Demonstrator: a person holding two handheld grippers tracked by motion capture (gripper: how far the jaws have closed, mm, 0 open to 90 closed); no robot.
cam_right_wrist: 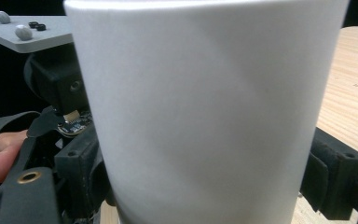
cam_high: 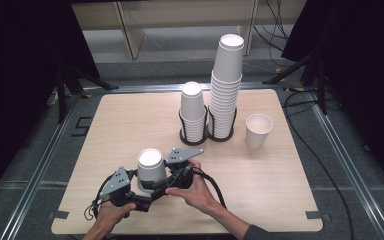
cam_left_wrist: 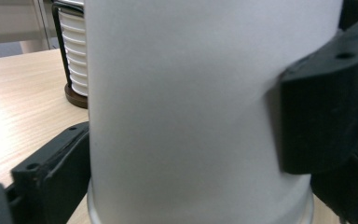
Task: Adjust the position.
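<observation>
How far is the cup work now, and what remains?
Done: one cup stands upright, apart from the stacks. In hand: an upside-down cup near the table's front edge, with the left tool and right tool on either side of it. Left: probably setting it upright.

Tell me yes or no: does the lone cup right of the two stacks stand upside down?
No, the lone cup stands with its open mouth up.
</observation>
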